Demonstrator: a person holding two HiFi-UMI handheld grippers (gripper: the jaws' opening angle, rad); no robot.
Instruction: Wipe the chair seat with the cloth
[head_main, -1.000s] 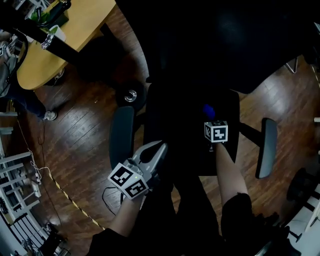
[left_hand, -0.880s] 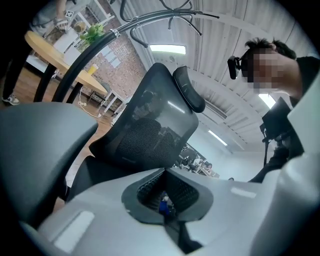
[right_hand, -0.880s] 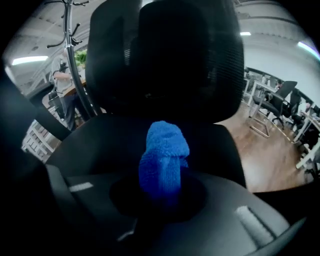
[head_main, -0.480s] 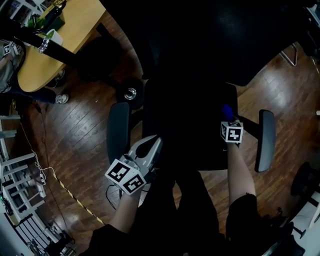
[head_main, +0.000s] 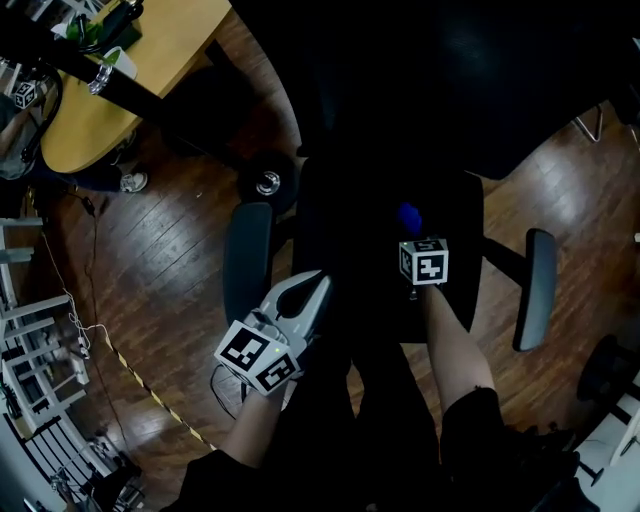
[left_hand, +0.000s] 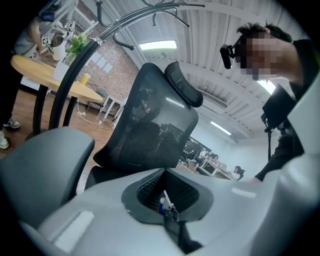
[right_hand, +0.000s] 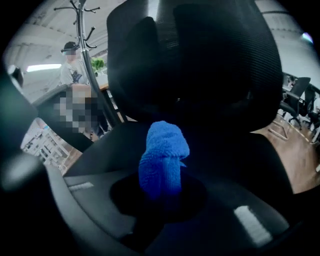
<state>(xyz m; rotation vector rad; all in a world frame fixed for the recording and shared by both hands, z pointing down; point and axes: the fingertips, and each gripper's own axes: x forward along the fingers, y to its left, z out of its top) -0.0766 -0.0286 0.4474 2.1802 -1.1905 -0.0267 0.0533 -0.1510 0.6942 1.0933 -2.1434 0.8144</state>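
Wiping under way: right tool (head_main: 411, 236) clamped on cloth (head_main: 409, 216), mid seat (head_main: 345, 240). Left tool (head_main: 308, 296) idle, jaws together, empty. Next, likely: sweeping cloth across remaining seat with steady pressure.

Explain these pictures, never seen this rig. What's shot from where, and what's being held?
No robot here: a person holds a two-jaw gripper in each hand. The head view comes from a camera on their head, looking down on a black office chair seat. The other two pictures come from cameras riding on each gripper, looking along its jaws. The right gripper is shut on a blue cloth over the seat. The left gripper is shut and empty, near the armrest. The marker cubes belong to the grippers.
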